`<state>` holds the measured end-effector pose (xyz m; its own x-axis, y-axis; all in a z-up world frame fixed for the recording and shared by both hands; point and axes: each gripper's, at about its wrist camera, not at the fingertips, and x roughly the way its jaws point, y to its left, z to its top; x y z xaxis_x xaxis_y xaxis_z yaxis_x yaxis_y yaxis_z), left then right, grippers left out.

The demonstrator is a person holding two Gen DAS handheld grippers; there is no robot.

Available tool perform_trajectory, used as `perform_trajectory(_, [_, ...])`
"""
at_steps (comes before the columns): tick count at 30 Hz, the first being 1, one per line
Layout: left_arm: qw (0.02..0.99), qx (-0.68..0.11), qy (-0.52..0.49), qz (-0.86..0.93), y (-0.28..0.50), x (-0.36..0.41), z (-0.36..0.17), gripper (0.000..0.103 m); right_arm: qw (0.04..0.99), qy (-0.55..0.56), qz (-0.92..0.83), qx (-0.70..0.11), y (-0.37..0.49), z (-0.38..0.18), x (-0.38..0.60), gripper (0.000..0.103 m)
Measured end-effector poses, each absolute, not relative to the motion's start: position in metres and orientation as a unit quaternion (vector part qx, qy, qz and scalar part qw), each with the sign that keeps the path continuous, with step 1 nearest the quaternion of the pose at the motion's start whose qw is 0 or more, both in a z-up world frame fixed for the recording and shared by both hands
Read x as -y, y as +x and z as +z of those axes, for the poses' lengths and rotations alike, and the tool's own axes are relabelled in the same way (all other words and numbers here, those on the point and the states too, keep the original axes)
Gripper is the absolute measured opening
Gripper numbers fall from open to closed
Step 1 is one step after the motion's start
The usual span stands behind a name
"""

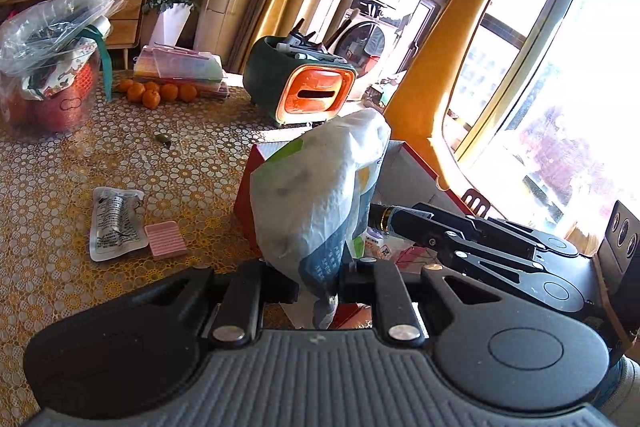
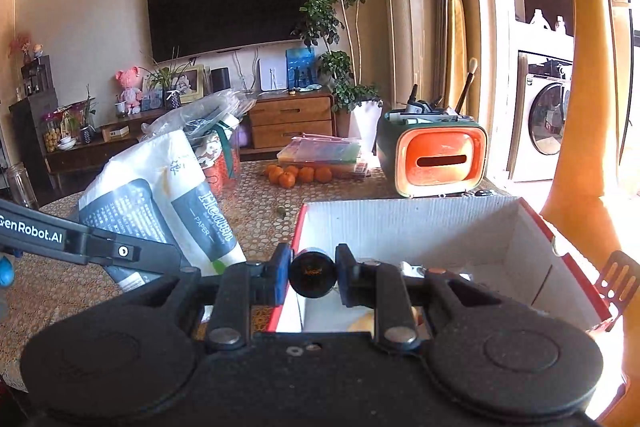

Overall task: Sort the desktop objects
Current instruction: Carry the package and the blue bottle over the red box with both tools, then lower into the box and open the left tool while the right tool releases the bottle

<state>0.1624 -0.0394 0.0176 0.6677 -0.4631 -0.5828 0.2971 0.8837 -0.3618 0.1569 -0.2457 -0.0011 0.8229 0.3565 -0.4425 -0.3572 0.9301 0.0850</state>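
Observation:
My left gripper (image 1: 318,285) is shut on a white and grey tissue paper pack (image 1: 316,195), held up beside the red cardboard box (image 1: 416,167). The pack also shows in the right wrist view (image 2: 168,203). My right gripper (image 2: 313,273) is shut on a small black cylinder (image 2: 313,273) with a gold ring, over the left edge of the box (image 2: 440,227). In the left wrist view the right gripper (image 1: 390,221) reaches in from the right with the cylinder (image 1: 380,218). Some items lie inside the box, mostly hidden.
On the patterned tablecloth lie a silver foil packet (image 1: 114,225) and a pink ridged pad (image 1: 166,241). Farther back are oranges (image 1: 160,93), a green and orange organizer (image 1: 304,87), stacked plastic cases (image 1: 180,67) and a bagged basket (image 1: 52,59). A yellow giraffe toy (image 1: 452,47) stands right.

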Motion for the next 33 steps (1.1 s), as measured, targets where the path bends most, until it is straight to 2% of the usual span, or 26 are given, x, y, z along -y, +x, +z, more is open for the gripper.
perform_trajectory(15, [0.89,-0.371,-0.061,-0.257,0.2,0.126,0.021,0.016,0.963,0.015,0.129,-0.234,0.177,-0.014,0.316,0.023])
perform_trajectory(33, [0.868,-0.426,0.023,-0.254,0.246,0.179,-0.024,0.016,0.953,0.003,0.094,-0.288,0.235,-0.041,0.352,0.023])
